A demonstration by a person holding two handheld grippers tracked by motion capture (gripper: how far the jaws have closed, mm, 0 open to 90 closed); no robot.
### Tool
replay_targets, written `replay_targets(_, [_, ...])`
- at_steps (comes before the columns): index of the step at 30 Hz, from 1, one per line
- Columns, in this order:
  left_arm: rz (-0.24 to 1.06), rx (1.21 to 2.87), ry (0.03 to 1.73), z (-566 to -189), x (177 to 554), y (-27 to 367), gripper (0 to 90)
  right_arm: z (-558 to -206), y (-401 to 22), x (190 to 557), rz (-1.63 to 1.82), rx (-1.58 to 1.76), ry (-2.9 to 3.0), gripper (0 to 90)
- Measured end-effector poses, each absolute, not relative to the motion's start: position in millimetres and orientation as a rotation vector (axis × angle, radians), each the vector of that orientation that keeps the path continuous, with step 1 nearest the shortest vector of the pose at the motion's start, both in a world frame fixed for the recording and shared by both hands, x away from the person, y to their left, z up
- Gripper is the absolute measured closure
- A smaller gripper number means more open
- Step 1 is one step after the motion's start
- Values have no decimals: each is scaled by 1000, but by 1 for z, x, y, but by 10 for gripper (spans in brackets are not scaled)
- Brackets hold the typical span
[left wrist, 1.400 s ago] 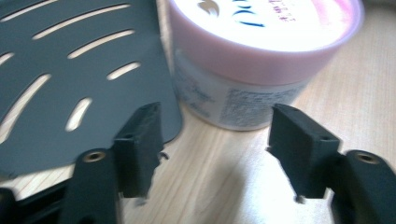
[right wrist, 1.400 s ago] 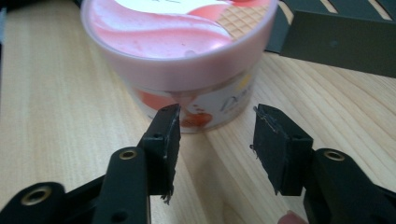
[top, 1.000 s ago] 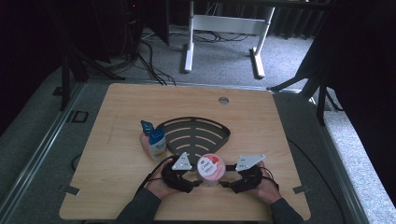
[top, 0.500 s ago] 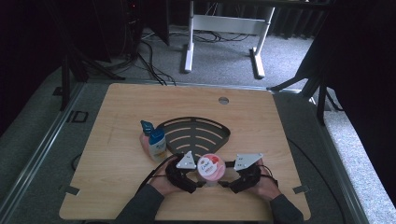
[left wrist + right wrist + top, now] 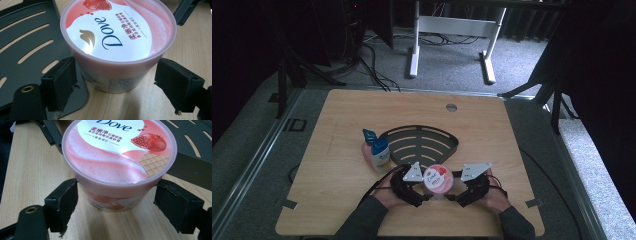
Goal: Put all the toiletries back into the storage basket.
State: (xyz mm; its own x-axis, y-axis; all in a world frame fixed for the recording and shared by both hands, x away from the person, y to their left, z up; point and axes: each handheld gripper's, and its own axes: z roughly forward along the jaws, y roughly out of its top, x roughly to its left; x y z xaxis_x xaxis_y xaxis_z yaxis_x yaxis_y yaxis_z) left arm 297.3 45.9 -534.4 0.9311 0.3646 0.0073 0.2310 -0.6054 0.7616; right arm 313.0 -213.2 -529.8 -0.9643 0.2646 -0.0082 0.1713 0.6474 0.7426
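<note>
Dim, perhaps grainy high view; lid (image 5: 110, 30) glares (close views sharp).

From my high view, the tub (image 5: 436, 180) stands on the table (image 5: 337, 125) near the edge closest to me, just in front of the slotted tray (image 5: 422, 142), which lies flat toward the table's middle. My left gripper (image 5: 419, 198) sits at the tub's left and my right gripper (image 5: 452, 197) at its right, the tub between them. In my left gripper view the tub (image 5: 117, 42) stands between the two jaws, with the tray (image 5: 30, 50) to its left, partly under one jaw. In my right gripper view the tray (image 5: 192, 157) lies behind and right of the tub (image 5: 117, 162). Two bottles (image 5: 377, 150) stand together just beside the tray's left edge, left of and behind my left gripper.
</note>
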Motion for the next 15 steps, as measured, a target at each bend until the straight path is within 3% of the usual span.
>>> replay_targets(15, [219, 2258, 408, -532, 297, 43, 182, -528, -214, 311, 1195, 368, 2740, 192])
